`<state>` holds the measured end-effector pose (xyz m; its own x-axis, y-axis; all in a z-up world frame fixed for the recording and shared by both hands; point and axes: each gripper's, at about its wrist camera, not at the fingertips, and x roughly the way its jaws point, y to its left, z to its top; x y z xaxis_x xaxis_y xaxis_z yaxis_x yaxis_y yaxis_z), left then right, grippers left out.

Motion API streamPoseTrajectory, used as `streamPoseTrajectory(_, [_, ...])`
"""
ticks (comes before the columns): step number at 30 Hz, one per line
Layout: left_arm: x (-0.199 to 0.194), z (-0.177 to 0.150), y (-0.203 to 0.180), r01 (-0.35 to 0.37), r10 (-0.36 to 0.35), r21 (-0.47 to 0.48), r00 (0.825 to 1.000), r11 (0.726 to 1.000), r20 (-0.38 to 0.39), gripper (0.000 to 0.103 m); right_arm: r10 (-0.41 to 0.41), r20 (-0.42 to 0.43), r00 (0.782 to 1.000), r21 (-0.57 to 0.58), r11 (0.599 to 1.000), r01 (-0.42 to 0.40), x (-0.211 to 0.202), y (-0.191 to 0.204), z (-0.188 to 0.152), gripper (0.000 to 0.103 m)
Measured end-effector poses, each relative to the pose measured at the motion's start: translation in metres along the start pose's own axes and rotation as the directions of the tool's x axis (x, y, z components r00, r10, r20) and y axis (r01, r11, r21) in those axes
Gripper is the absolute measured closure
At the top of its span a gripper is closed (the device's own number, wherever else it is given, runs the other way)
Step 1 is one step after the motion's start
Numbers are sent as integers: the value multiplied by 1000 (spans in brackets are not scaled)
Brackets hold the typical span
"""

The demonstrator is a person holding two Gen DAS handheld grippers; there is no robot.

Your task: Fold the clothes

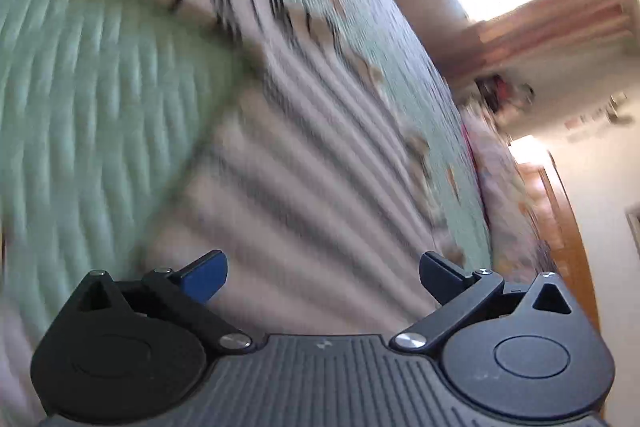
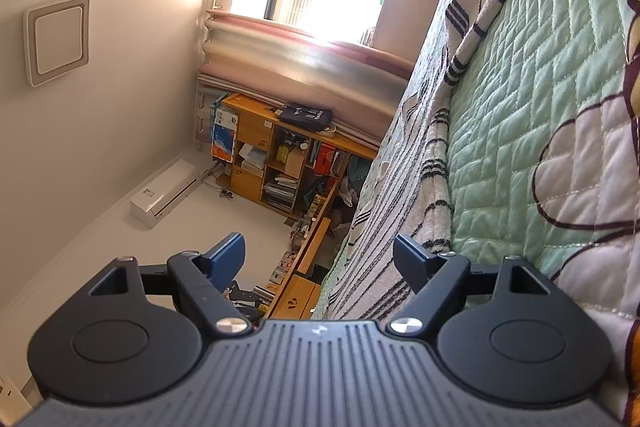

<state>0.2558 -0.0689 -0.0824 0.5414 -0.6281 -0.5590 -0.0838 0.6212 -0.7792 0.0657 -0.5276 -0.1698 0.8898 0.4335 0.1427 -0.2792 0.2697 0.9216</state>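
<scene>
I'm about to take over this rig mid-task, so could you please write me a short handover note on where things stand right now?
Left gripper: jaws wide open, nothing between them, above the striped garment; that view is motion-blurred.
Right gripper: jaws open and empty, pointing out past the bed edge toward the wooden shelves.
The garment lies stretched along the green quilted bedspread, near its edge.
Done: cannot tell whether any fold is made; nothing is held.
Left: grasp the garment and fold it.
</scene>
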Motion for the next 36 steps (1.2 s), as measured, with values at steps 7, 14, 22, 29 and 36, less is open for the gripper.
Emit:
streamPoseTrajectory(7, [-22, -93, -16, -4, 19, 180, 996, 984, -83, 1, 2, 2, 1000, 8, 1000, -2, -1, -1, 0, 21])
streamPoseTrajectory(14, [-38, -120, -40, -55, 91, 339, 992, 939, -91, 1, 1, 4, 1000, 12, 1000, -1, -2, 0, 0, 22])
streamPoseTrajectory(22, [-92, -141, -13, -79, 113, 313, 989, 946, -91, 1, -14, 2, 1000, 5, 1000, 14, 1, 2, -1, 23])
streamPoseTrajectory(29, [-91, -140, -5, -69, 102, 286, 990, 956, -100, 1, -14, 7, 1000, 13, 1000, 14, 2, 3, -1, 24])
streamPoseTrajectory(36, [-81, -143, -1, -48, 83, 277, 990, 960, -116, 1, -3, 13, 1000, 25, 1000, 2, 1, 1, -3, 24])
